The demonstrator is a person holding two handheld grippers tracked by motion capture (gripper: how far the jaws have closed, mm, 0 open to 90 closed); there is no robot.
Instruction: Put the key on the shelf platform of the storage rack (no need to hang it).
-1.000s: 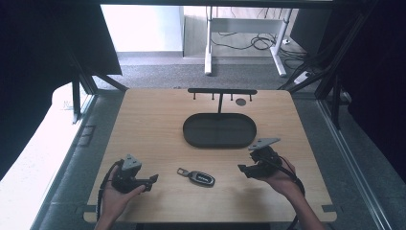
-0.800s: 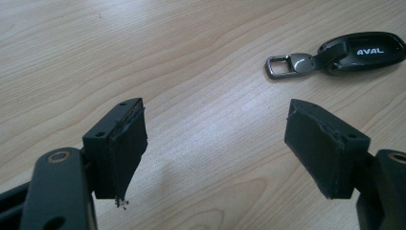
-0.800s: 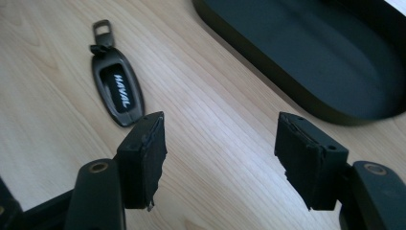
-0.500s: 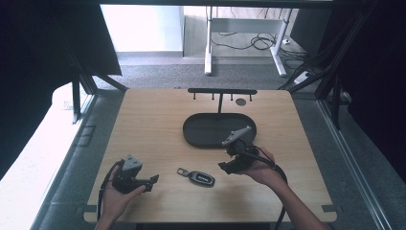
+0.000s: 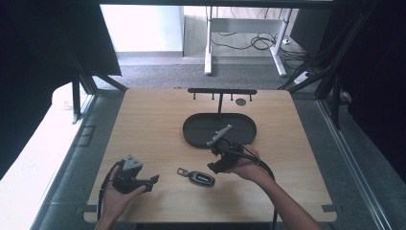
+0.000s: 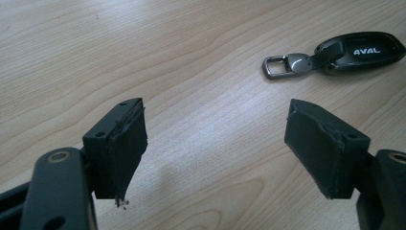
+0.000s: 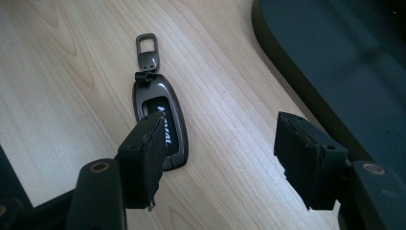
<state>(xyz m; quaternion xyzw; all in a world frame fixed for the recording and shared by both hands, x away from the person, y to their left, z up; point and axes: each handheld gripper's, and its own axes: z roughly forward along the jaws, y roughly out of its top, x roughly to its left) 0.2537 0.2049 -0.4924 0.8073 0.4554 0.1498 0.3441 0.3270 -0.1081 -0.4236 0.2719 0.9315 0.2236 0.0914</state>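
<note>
A dark key fob [image 5: 201, 178] with a metal loop lies flat on the wooden table [image 5: 153, 124], near its front. My right gripper [image 5: 214, 167] hovers just right of the fob, in front of the black oval tray [image 5: 239, 125], jaws open and empty. In the right gripper view the fob [image 7: 160, 110] lies partly behind one jaw of the right gripper [image 7: 222, 139], outside the gap. My left gripper [image 5: 154, 180] rests at the front left, open and pointing toward the fob. The left gripper view has the left gripper [image 6: 215, 129] over bare wood, with the fob [image 6: 356, 51] farther off.
The tray's rim [image 7: 287, 72] runs close beside the right jaw. A black rack with small hooks [image 5: 221, 91] stands at the table's back edge, with a dark round spot [image 5: 241, 101] beside it. Bare wood stretches across the table's left half.
My right gripper has travelled left from the table's right side to a spot just beside the key fob. The left hand and the fob have stayed where they were.
</note>
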